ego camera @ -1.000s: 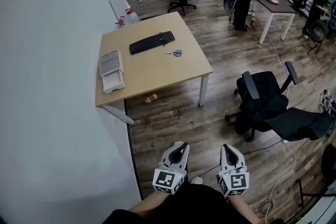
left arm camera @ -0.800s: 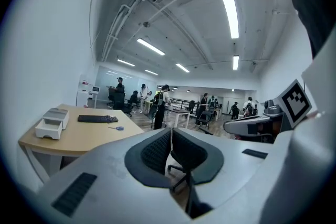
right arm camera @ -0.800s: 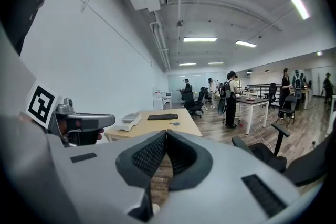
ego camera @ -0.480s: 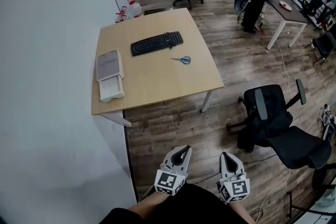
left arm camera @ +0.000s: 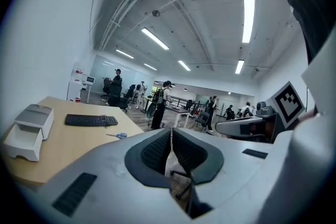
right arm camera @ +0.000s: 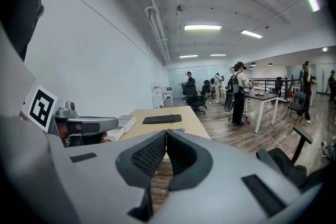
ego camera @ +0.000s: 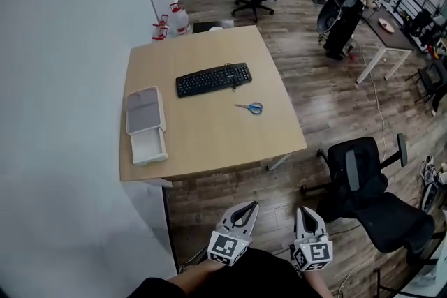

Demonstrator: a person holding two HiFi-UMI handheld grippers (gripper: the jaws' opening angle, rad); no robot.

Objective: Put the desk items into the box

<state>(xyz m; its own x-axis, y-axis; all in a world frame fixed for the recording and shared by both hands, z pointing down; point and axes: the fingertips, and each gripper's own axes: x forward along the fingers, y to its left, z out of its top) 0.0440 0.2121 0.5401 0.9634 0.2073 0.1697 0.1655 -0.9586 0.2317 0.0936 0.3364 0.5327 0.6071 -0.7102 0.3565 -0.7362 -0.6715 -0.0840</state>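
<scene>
left gripper and right gripper: jaws pressed together, nothing held. well ahead of both, on the desk: keyboard, scissors, and further left the white box. key legends too small to read.

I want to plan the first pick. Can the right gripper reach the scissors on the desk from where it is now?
Probably not yet. The right gripper is shut and short of the desk; the scissors lie there with nothing around them.
</scene>
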